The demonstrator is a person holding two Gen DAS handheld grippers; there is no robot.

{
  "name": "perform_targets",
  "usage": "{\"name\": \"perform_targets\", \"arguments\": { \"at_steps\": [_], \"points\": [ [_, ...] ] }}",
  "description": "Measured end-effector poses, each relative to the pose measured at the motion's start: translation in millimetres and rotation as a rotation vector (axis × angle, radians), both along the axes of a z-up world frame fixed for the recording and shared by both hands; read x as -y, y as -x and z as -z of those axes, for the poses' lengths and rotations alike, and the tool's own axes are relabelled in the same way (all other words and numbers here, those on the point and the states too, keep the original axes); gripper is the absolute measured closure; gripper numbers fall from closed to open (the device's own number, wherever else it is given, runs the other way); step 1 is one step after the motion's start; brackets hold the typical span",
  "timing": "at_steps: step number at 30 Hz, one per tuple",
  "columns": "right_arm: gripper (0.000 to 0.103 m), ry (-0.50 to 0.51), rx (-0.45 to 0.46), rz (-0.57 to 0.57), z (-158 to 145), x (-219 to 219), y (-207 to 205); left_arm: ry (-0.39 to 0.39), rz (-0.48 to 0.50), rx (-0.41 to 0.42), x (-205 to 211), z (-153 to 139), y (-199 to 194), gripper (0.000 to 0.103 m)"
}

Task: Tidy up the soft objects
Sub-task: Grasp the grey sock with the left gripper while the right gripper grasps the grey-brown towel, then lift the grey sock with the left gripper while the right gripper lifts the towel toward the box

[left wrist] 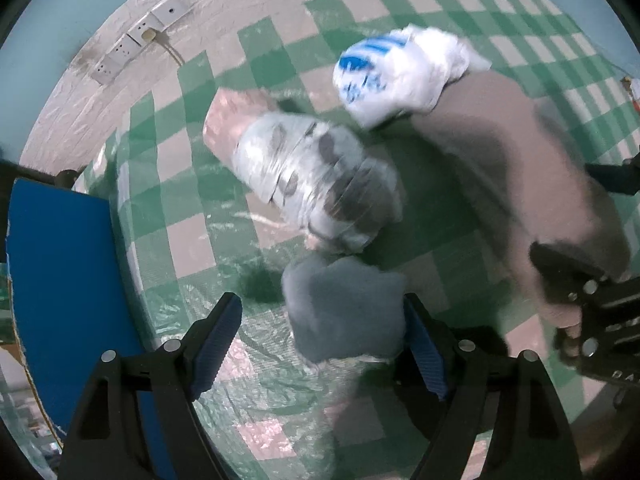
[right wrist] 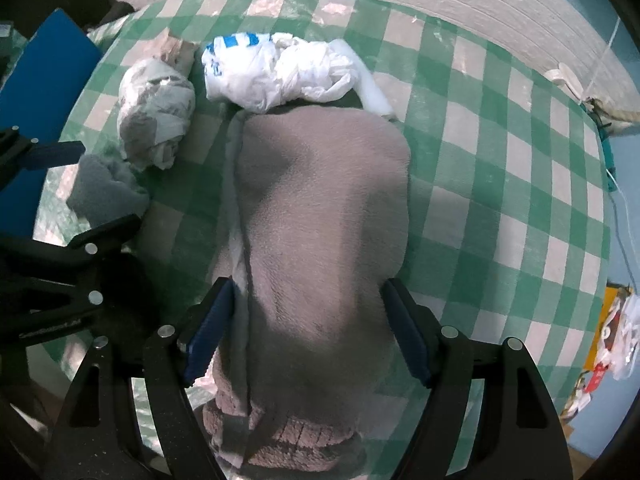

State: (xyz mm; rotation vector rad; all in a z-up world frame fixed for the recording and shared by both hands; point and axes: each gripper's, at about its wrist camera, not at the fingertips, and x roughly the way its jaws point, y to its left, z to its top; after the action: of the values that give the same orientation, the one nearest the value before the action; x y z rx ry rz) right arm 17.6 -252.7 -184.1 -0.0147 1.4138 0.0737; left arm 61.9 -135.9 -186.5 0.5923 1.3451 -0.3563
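My left gripper [left wrist: 322,336] is open over the green checked table; a small grey-blue fleece bundle [left wrist: 344,308] lies between its fingers, close to the right pad. It also shows in the right wrist view [right wrist: 106,192]. My right gripper [right wrist: 306,330] stands wide around a big grey-brown fleece roll [right wrist: 320,220], both pads against its sides. The roll also shows in the left wrist view [left wrist: 516,176]. Behind lie a grey patterned bundle in clear wrap [left wrist: 312,180] [right wrist: 154,110] and a white plastic bag with blue print [left wrist: 400,72] [right wrist: 272,72].
A blue board [left wrist: 68,280] [right wrist: 44,76] stands at the table's left edge. A white brick wall with wall sockets [left wrist: 140,36] runs behind the table [right wrist: 500,160]. Clutter and a cable [right wrist: 620,216] hang off the right side.
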Motion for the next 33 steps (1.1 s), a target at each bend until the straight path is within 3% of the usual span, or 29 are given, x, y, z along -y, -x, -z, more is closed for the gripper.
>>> {"name": "perform_targets", "arguments": {
  "at_steps": [4, 6, 10, 12, 14, 20, 33],
  "points": [
    [0.025, 0.018, -0.019, 0.001, 7.3, -4.5, 1.4, 0.018, -0.018, -0.009, -8.1, 2.2, -2.9, 0.022],
    [0.025, 0.029, -0.025, 0.006, 13.5, -5.7, 2.1, 0.030, -0.024, -0.007, -11.7, 0.7, -3.7, 0.028],
    [0.025, 0.028, -0.027, 0.016, 18.3, -6.8, 3.1, 0.045, -0.025, -0.012, -14.6, -0.4, -1.5, 0.057],
    [0.025, 0.018, -0.017, 0.014, 19.4, -7.2, 5.2, 0.046, -0.024, -0.012, -15.4, -1.2, -1.4, 0.064],
    [0.034, 0.000, -0.011, 0.001, 20.4, -8.3, 7.5, 0.041, -0.014, -0.001, -15.4, -2.6, 0.2, 0.071],
    [0.073, -0.011, 0.003, -0.046, 10.8, -21.3, 10.3, 0.026, 0.003, 0.046, -19.8, -13.1, 8.0, 0.075],
    [0.077, -0.071, 0.050, -0.099, -30.3, -36.7, 20.9, 0.052, -0.032, 0.121, -46.3, -48.7, 24.8, 0.075]
  ]
}}
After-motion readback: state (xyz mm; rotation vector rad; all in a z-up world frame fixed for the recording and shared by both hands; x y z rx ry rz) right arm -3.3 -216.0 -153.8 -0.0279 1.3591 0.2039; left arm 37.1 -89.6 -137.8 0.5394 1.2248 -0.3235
